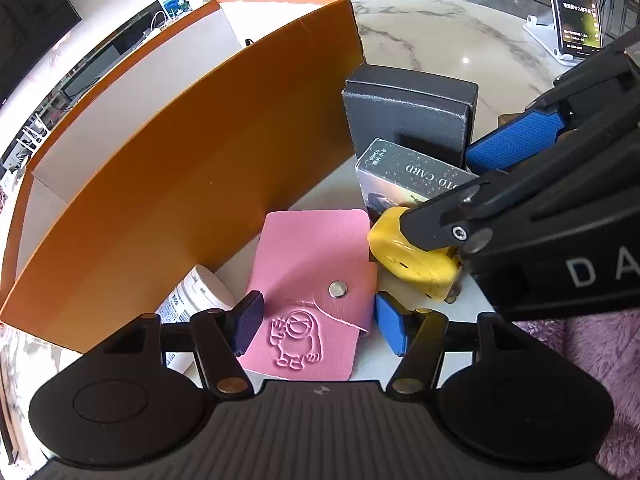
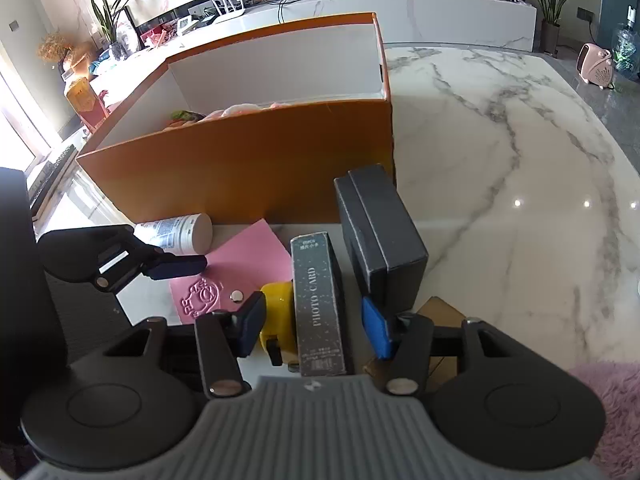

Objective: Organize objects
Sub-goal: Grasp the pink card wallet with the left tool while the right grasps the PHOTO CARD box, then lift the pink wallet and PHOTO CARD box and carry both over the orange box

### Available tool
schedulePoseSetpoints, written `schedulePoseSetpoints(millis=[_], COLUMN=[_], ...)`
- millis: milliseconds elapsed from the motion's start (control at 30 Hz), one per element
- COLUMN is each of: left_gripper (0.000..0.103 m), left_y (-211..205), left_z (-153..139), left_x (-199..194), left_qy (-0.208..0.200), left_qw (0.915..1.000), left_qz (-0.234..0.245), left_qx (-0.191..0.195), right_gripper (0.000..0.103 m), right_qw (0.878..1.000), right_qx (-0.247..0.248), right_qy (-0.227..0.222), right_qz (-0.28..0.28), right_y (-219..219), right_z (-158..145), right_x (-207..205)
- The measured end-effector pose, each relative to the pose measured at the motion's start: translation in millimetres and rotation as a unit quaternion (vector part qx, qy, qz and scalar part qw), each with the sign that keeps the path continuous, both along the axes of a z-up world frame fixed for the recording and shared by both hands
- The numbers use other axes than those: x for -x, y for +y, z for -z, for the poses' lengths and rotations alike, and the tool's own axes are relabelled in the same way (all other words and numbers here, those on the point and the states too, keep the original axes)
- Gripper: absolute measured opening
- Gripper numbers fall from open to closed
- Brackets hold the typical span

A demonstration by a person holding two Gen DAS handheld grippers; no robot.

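A pink snap wallet (image 1: 308, 280) with an embossed figure lies flat on the marble table (image 1: 440, 40). My left gripper (image 1: 320, 326) hangs open over its near end, one pad at each side edge; its finger (image 2: 180, 266) shows over the wallet (image 2: 248, 256) in the right wrist view. My right gripper (image 2: 314, 330) stands open astride a grey photo card box (image 2: 318, 304) and a small yellow object (image 2: 278, 308). A gap shows between the box and the blue right pad (image 2: 376, 334). In the left wrist view the right gripper's near finger covers part of the yellow object (image 1: 404, 248) beside the card box (image 1: 404, 176).
An orange box (image 1: 180, 168) with white inside walls (image 2: 280, 64) stands just behind the objects. A dark grey box (image 2: 380, 232) stands upright to the right. A white bottle (image 2: 180, 232) lies on its side at the left. A brown cardboard piece (image 2: 440, 308), a phone on a stand (image 1: 576, 12) and pink fluffy fabric (image 2: 612, 388) are nearby.
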State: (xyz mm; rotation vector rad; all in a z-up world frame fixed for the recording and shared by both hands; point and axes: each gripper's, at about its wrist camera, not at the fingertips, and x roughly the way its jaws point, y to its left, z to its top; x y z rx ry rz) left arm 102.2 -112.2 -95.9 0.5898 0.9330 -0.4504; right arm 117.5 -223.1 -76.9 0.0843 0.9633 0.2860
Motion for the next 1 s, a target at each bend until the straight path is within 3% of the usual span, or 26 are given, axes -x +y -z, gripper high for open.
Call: schedulePoseSetpoints(millis=[67, 133, 200, 433, 567, 667, 733, 867, 1000], left_gripper=[0.065, 0.047, 0.038, 0.037, 0.037, 0.037, 0.037, 0.037, 0.037], left_y=[1.1, 0.1, 0.7, 15.2, 34.8, 48.0, 54.3, 56.0, 65.5], left_z=[-0.2, -2.6, -8.0, -27.2, -44.3, -52.1, -56.0, -58.1, -56.6], left_x=[3.0, 8.1, 11.7, 6.8, 5.9, 7.6, 7.2, 9.9, 6.6], left_qy=[-0.003, -0.008, -0.009, 0.02, 0.065, 0.088, 0.098, 0.097, 0.097], left_qw=[1.0, 0.9998, 0.9997, 0.9969, 0.9851, 0.9765, 0.9715, 0.9669, 0.9608], left_qz=[0.007, 0.018, 0.02, -0.022, -0.054, -0.071, -0.082, -0.106, -0.126], left_qx=[0.001, 0.001, 0.007, 0.072, 0.15, 0.184, 0.199, 0.211, 0.227], right_gripper=[0.056, 0.056, 0.055, 0.054, 0.054, 0.054, 0.05, 0.031, 0.024], right_qw=[1.0, 1.0, 1.0, 1.0, 1.0, 1.0, 1.0, 1.0, 1.0], right_qx=[-0.001, -0.001, 0.0, 0.005, 0.008, 0.01, 0.012, 0.01, -0.001], right_qy=[0.0, 0.0, -0.001, -0.006, -0.012, -0.02, -0.021, -0.008, 0.016], right_qz=[0.0, 0.0, 0.0, 0.003, 0.007, 0.0, -0.003, -0.003, 0.005], right_y=[-0.1, -0.1, 0.1, 0.1, -0.1, 3.4, 5.0, 3.0, -2.7], right_z=[0.1, -0.1, -0.3, -3.7, -7.9, -12.7, -13.5, -11.8, -7.2], right_x=[0.4, 0.5, 1.2, 4.1, 5.3, 6.9, 7.2, 4.3, -3.2])
